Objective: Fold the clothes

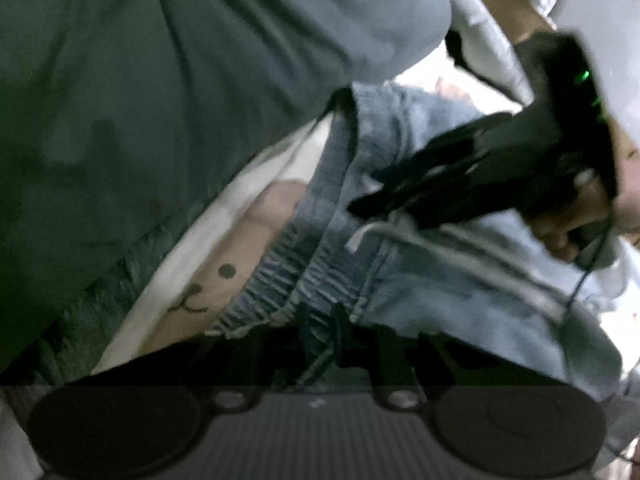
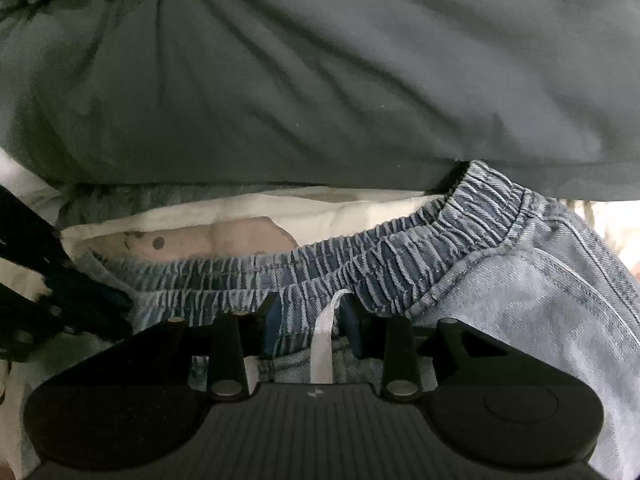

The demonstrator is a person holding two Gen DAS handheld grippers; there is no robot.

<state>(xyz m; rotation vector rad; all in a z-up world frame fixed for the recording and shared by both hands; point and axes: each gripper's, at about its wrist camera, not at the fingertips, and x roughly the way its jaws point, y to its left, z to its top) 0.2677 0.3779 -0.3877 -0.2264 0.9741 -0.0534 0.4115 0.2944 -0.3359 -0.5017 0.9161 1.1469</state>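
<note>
Grey-green cloth (image 2: 320,80) overhead; white fabric with beige face print (image 2: 224,236) beneath.

One pair of light-blue denim pants (image 2: 520,300) with one elastic waistband (image 2: 360,256) and one white drawstring (image 2: 324,344). One grey-green garment (image 2: 320,80) at twelve o'clock. Two grippers (image 2: 308,332) (image 1: 316,344).

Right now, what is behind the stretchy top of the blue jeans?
Behind the jeans waistband lies a white cloth with a beige cartoon face, then a big grey garment. The jeans cover the rest of the face.
</note>
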